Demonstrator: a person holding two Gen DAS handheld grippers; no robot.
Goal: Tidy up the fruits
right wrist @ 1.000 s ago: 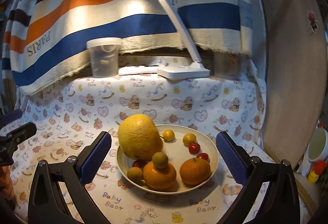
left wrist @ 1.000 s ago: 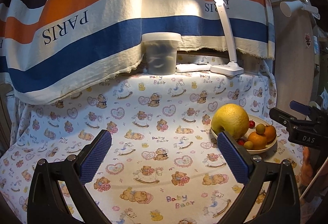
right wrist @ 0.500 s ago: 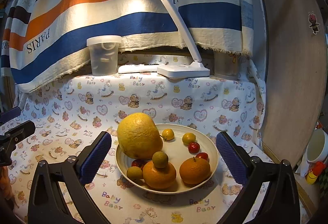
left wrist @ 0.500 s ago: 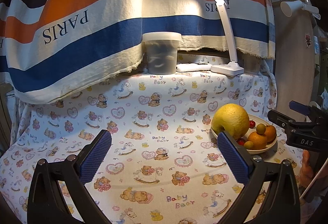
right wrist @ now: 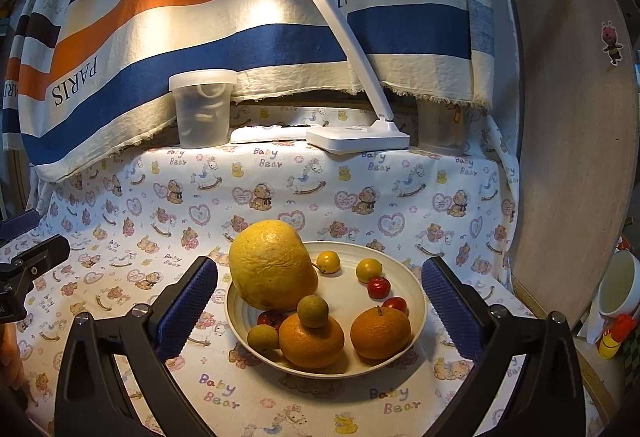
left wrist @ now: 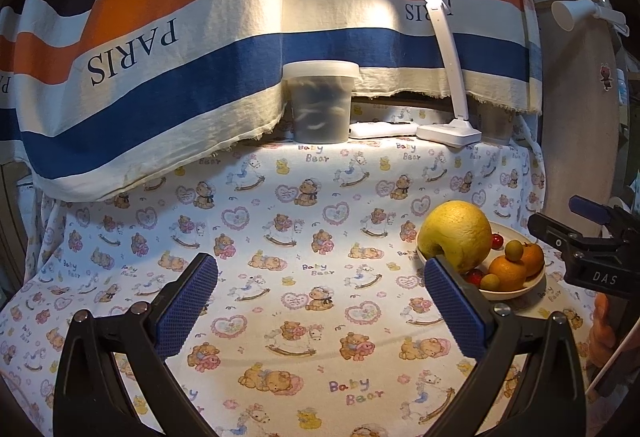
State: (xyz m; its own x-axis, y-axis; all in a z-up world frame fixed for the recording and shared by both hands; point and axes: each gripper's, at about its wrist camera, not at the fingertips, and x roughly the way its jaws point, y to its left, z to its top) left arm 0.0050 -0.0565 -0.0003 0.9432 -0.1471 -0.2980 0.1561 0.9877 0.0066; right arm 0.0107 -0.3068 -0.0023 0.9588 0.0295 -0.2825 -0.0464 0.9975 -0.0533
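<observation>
fruit all in the bowl, both grippers wide and empty

nearest me, my right gripper [right wrist: 319, 293] is spread wide, its blue pads flanking the bowl [right wrist: 416, 311] on either side, gripping nothing and touching nothing that i can see. the bowl sits dead ahead of it and just below, so the right hand is plainly the nearer one. my left gripper [left wrist: 320, 301] is spread just as wide over bare cloth [left wrist: 280, 237], empty too, with the bowl off to its right and a little ahead.

in the bowl, from the near rim back: two oranges [right wrist: 380, 333], a small green fruit [right wrist: 313, 311] perched on the left one, another [right wrist: 262, 337] at the near-left rim, red tomatoes [right wrist: 378, 287] mid-bowl, two small yellow fruits [right wrist: 368, 270] toward the far side. the big yellow pomelo [right wrist: 272, 265] fills the left half, leaning over the left rim, its long axis running from near right to far left.

no fruit lies loose on the cloth. that fits a finished gathering, or a bowl waiting to be sorted out; i can't tell which.

at the back stand a tub [right wrist: 203, 109] and a lamp [right wrist: 356, 137] under the striped drape.
</observation>
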